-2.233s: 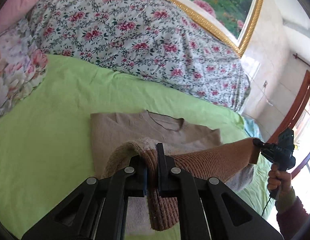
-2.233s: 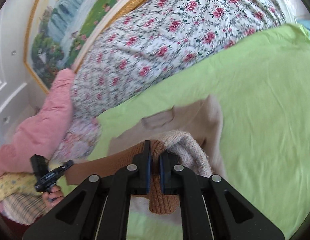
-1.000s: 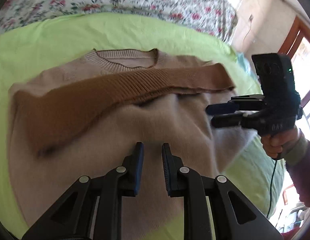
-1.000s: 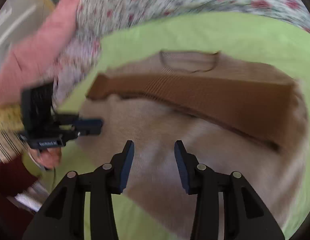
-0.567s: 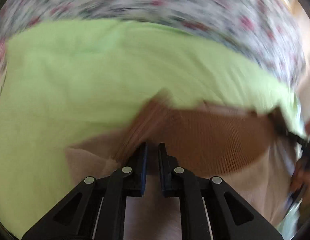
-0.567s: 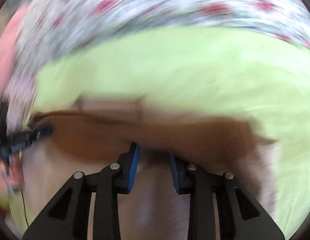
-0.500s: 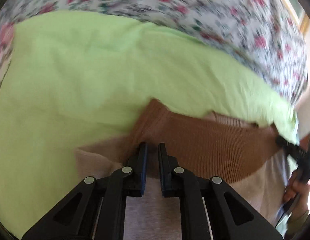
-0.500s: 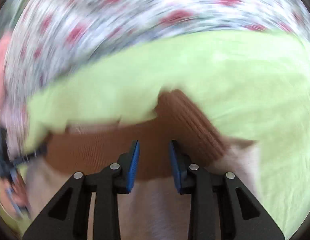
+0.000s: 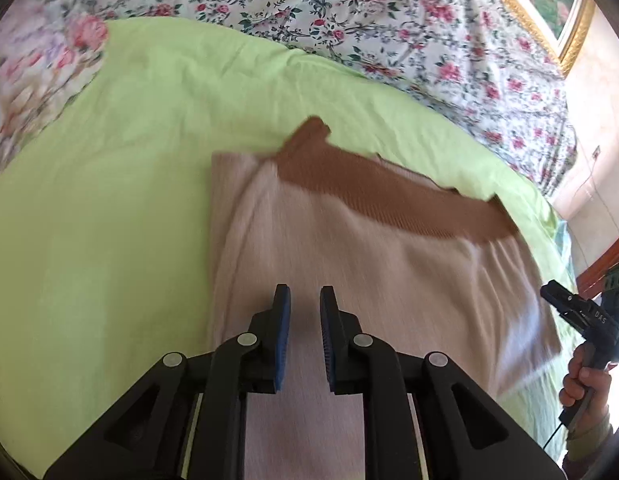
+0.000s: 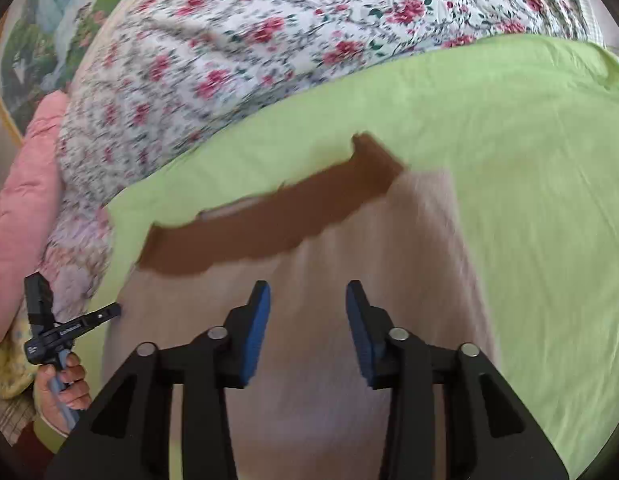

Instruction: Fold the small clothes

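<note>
A beige sweater point(image 9: 369, 264) point(image 10: 349, 248) lies flat on the green sheet point(image 9: 109, 200). Its brown ribbed band point(image 9: 389, 188) point(image 10: 269, 224) is laid across its far part, near the collar. My left gripper point(image 9: 305, 294) hovers over the sweater's near left part; its jaws are opening, a narrow gap with nothing between them. My right gripper point(image 10: 307, 288) hovers over the near right part, its jaws opening wide and holding nothing. Each gripper also shows in the other's view, held by a hand: the right gripper point(image 9: 561, 300) and the left gripper point(image 10: 105, 314).
A floral quilt point(image 9: 349, 12) point(image 10: 229, 60) is heaped along the far side of the bed. A pink pillow point(image 10: 25, 184) lies at the left. A gold-framed painting point(image 9: 549, 20) hangs behind, and a wooden door frame point(image 9: 605, 256) stands at the right.
Half a second ago both grippers were nearly closed at the brown band's ends. Now both have let go, pulled back over the beige body with wider jaws, and the band lies flat.
</note>
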Demonstrator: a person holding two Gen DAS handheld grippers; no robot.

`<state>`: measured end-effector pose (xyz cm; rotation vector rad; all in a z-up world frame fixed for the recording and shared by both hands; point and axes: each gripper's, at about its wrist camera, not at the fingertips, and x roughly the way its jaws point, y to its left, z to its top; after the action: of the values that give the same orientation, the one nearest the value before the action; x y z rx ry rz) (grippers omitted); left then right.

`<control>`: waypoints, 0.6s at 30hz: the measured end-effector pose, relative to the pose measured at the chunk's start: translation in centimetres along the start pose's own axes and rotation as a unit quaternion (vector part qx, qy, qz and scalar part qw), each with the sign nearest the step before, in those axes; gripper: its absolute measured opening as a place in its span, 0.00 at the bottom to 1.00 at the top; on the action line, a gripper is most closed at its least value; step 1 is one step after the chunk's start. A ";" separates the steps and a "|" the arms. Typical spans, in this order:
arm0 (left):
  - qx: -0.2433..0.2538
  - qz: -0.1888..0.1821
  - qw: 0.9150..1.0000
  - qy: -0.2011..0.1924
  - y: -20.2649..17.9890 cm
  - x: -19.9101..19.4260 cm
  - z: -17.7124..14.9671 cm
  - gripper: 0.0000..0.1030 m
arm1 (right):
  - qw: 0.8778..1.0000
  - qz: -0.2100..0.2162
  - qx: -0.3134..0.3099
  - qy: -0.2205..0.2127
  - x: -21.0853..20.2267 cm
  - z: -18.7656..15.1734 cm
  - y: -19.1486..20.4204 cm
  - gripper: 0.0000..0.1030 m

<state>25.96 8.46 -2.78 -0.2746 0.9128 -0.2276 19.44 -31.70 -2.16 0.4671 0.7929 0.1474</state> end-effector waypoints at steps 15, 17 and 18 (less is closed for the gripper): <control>-0.084 -0.046 0.995 0.010 -0.9 -6.1 -10.4 0.21 | 1.000 0.019 0.013 0.007 -5.6 -8.9 2.4 0.51; -0.097 -0.053 0.994 0.014 -1.1 -6.3 -11.5 0.22 | 1.000 0.023 0.018 0.010 -5.9 -9.8 2.6 0.51; -0.101 -0.056 0.993 0.015 -1.1 -6.4 -11.8 0.22 | 0.999 0.024 0.019 0.009 -6.0 -10.0 2.6 0.51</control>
<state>12.62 7.75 -4.55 -0.5117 0.9521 -0.2440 8.18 -27.66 -3.10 0.5213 0.8045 0.1821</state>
